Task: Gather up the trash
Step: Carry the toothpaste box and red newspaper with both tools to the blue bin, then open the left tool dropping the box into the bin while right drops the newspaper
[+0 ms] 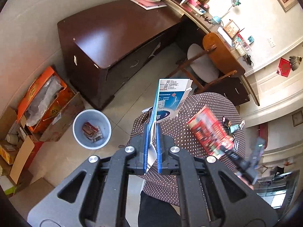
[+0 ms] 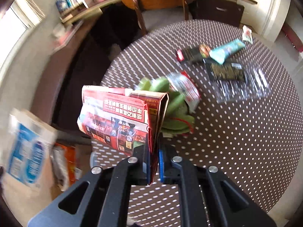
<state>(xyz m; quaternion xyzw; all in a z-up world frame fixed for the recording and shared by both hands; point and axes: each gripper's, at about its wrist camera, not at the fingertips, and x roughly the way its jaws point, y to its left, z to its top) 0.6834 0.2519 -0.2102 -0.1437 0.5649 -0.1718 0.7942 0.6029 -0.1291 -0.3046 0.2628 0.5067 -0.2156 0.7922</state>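
- Blue-and-white carton [image 1: 170, 98], flattened, stands in the left tongs [image 1: 152, 147], clamped at its lower edge; long axis points away along the fingers.
- Red printed box [image 2: 121, 121], flattened, is clamped likewise in the right tongs [image 2: 155, 162].
- Wrappers [image 2: 217, 56] on the dotted tabletop [image 2: 236, 141] are motion-blurred.
- Grey bin [image 1: 92, 129] sits on the floor left of the carton.

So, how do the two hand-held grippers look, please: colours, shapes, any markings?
The left hand-held gripper and the right hand-held gripper look alike: black angular linkage arms with triangular cut-outs, round silver pivot bolts, and thin blue finger pads. No cables, markings or sleeves are visible.
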